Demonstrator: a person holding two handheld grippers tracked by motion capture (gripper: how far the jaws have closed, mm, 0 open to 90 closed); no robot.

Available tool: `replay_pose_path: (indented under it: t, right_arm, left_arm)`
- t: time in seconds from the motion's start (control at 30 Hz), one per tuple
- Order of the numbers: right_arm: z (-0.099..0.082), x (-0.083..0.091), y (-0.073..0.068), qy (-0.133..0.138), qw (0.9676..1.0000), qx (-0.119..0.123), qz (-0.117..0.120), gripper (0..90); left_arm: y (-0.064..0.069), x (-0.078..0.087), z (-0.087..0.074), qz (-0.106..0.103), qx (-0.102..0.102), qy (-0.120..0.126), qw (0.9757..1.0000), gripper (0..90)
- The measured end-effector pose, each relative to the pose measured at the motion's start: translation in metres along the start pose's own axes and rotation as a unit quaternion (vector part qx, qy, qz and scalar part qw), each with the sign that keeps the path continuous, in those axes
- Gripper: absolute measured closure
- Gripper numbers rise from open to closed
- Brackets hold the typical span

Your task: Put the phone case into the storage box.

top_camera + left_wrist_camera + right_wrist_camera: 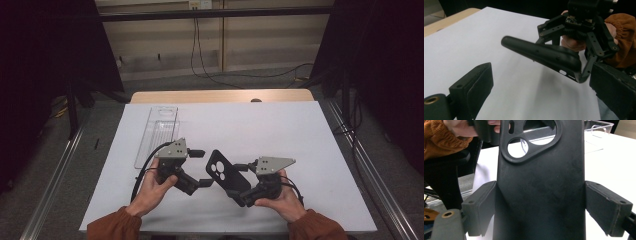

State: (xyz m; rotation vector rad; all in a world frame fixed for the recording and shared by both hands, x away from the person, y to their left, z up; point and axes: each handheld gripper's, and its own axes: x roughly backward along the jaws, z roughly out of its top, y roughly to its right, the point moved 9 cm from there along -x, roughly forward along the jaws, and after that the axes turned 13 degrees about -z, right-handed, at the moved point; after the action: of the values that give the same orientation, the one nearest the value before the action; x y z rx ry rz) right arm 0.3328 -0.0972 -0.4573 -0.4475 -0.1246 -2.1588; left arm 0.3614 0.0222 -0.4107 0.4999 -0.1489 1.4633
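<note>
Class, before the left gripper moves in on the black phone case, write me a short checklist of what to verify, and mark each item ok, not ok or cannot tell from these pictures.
1. Right gripper shut on the phone case: ok, both pads press its sides.
2. Case lifted off the white sheet: ok.
3. Left gripper open: ok, its jaws stand wide apart.
4. Left gripper free of the case: ok, the case lies ahead of it, untouched.
5. Clear tray out of the way: ok, it sits farther up the table.
6. Grip firm enough against slipping: cannot tell.

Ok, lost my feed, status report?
Right gripper shut on black phone case. Left gripper open, beside it. Clear tray off left, nothing blocking.
</note>
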Motion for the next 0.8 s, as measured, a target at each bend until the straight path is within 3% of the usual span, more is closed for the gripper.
replay_pose_path:
  t: [0.1,0.23,0.33,0.5,0.8]
  right_arm:
    - [-0.0001,-0.0004,-0.0012,0.000,1.0000,0.002,0.003,14.2]
    - [-0.0007,0.0000,-0.0035,-0.001,1.0000,0.003,0.008,14.2]
    - [-0.0006,-0.0005,-0.0045,-0.001,0.9999,0.003,0.011,14.2]
    - [-0.0008,0.0000,-0.0027,-0.001,1.0000,0.003,0.009,14.2]
    - [-0.0015,0.0003,-0.0050,-0.003,0.9998,0.004,0.020,14.3]
  left_arm:
    - [-0.0034,-0.0036,0.0001,-0.004,0.000,-0.007,1.0000,4.9]
    - [0.0003,-0.0059,0.0019,-0.032,-0.012,-0.008,0.9994,3.5]
    - [-0.0038,-0.0064,0.0004,-0.027,-0.015,-0.021,0.9993,3.5]
    - [-0.0088,-0.0059,0.0012,-0.041,-0.010,-0.020,0.9989,3.3]
    - [-0.0061,-0.0083,0.0041,-0.066,-0.034,-0.038,0.9966,2.6]
